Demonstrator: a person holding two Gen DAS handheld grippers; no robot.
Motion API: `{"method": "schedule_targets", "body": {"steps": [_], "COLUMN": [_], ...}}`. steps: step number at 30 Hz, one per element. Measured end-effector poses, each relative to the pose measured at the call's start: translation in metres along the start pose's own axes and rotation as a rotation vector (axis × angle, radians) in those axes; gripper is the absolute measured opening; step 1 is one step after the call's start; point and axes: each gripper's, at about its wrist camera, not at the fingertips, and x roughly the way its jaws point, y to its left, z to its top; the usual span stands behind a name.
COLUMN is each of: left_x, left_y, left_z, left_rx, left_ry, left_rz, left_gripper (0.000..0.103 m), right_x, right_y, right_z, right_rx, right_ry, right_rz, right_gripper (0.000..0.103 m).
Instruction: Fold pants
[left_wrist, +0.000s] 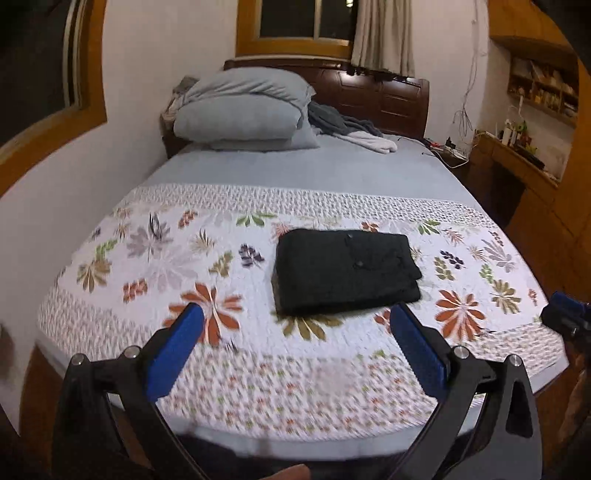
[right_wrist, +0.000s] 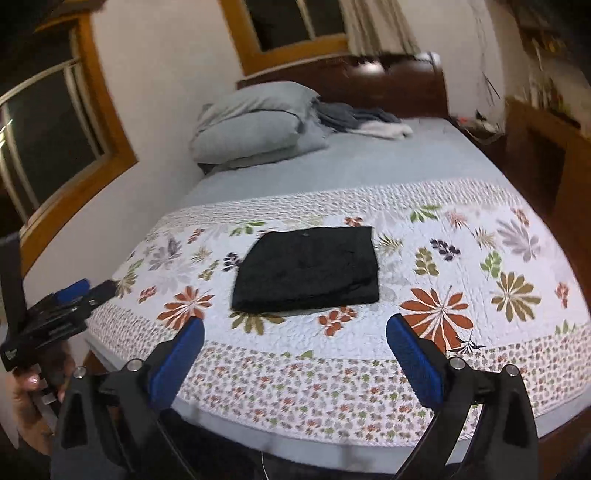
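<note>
while pants (left_wrist: 347, 271) lie folded on quilt (left_wrist: 221, 369), both tools, l (left_wrist: 295, 319) & r (right_wrist: 295, 326), gape, empty.

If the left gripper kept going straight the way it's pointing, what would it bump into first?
Probably the folded black pants on the floral quilt. The open left gripper aims roughly at their near edge, though it might meet the quilt just before; depth is unclear.

Bed (left_wrist: 332, 173) bears quilt (left_wrist: 184, 280), folded pants (left_wrist: 347, 273), pillows (left_wrist: 243, 114)
</note>
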Motion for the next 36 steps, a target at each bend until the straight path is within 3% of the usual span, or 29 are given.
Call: {"method": "schedule_targets", "body": {"steps": [5, 7, 16, 36], "left_x": [-0.032, -0.042, -0.062, -0.031], "left_y": [-0.008, -0.006, -0.009, -0.041], "left_z": [-0.008, -0.01, -0.018, -0.033], "left_rx": [-0.003, -0.025, -0.021, 0.023], "left_ry": [0.003, -0.002, 0.003, 0.093], "left_rz": [0.046, 0.024, 0.022, -0.01], "left_gripper": [0.1, 0.1, 0.1, 0.1], "right_x": [-0.03, -0.035, -0.031, -0.018], "right_y": [0.029, 0.033, 0.037, 0.023], "right_z": [-0.005, -0.006, -0.015, -0.018], "right_rx": [-0.072, -0.077, -0.085, -0.058], "right_ry": [-0.035, -0.035, 0.06, 0.067], "right_rz": [-0.042, -0.038, -0.118, -0.122], "right_gripper": [0.1, 0.1, 0.1, 0.1]}}
